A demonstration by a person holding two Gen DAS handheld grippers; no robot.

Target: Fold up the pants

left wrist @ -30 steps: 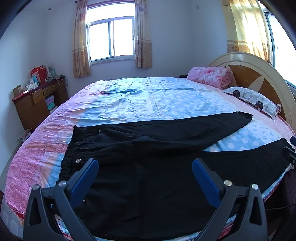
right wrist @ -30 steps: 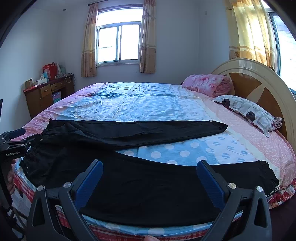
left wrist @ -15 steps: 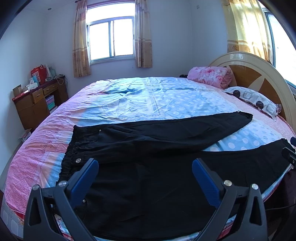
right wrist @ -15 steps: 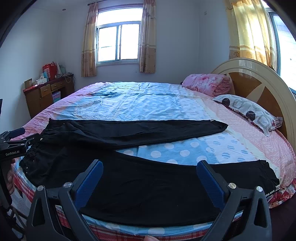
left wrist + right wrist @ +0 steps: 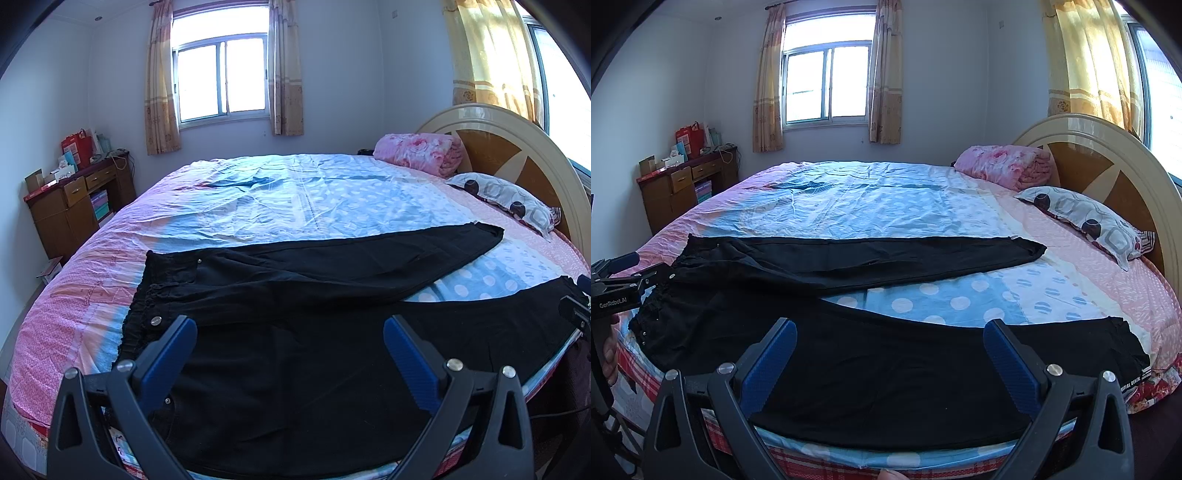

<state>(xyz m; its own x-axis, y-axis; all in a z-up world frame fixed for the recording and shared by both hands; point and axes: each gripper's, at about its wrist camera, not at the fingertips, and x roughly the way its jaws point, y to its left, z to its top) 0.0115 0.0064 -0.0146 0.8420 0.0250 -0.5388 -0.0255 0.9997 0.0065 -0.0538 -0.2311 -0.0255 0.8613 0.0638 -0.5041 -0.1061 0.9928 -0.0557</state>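
Black pants (image 5: pixel 295 332) lie spread flat on the near part of a round bed, waistband to the left, legs splayed in a V toward the right. In the right wrist view the same pants (image 5: pixel 871 354) show both legs, the near one along the bed's front edge. My left gripper (image 5: pixel 290 334) hovers open above the seat of the pants, holding nothing. Over the near leg my right gripper (image 5: pixel 890 338) is open and empty too. The left gripper's body (image 5: pixel 617 288) shows at the far left of the right wrist view, by the waistband.
The bed (image 5: pixel 295 199) has a blue and pink polka-dot sheet. A folded pink blanket (image 5: pixel 419 151) and a patterned pillow (image 5: pixel 506 201) lie by the curved headboard (image 5: pixel 524 155). A wooden desk (image 5: pixel 77 206) stands at the left wall. Windows with curtains are behind.
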